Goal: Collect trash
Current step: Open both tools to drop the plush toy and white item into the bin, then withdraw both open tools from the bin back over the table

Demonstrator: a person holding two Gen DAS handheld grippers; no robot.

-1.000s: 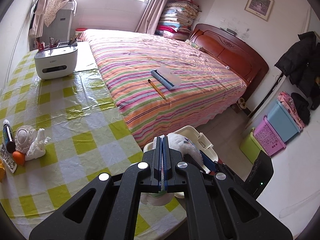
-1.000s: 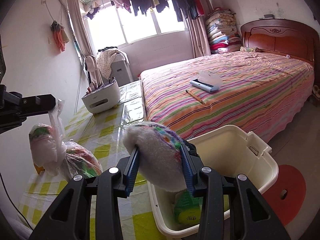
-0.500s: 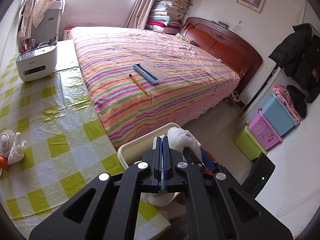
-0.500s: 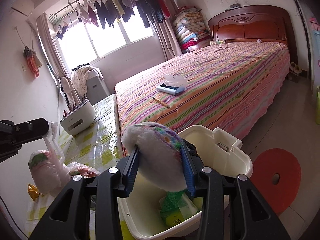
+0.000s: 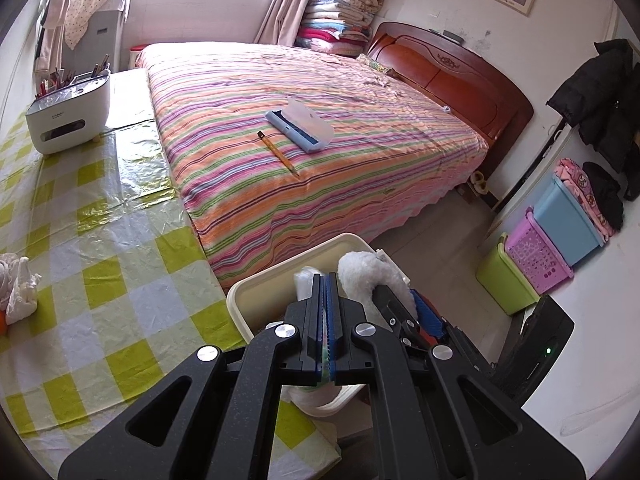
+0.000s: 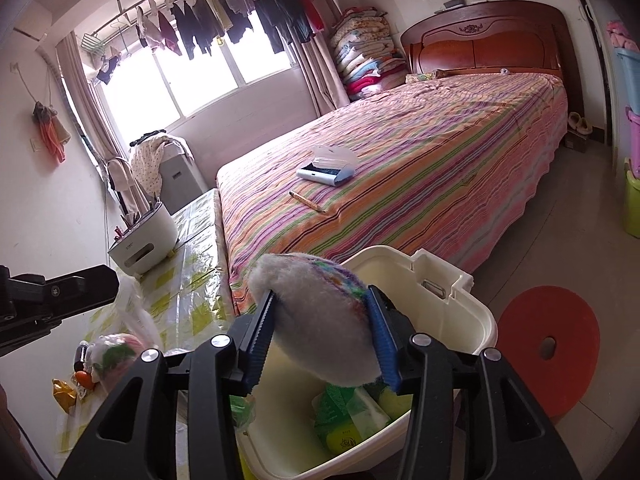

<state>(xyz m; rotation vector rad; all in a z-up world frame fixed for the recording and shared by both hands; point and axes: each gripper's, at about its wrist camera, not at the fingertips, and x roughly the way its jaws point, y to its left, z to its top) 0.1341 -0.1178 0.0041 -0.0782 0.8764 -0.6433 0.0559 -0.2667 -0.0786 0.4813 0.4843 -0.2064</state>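
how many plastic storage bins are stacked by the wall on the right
3 in the left wrist view: a green bin nearest, a pink basket behind it, a blue bin farthest, holding clothes. Others may sit beyond the frame.

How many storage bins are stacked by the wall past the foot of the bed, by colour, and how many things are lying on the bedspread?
Green bin: 1
Purple bin: 1
Blue bin: 1
Pencil on the bedspread: 1
Blue case with a clear lid on the bedspread: 1
Total: 5
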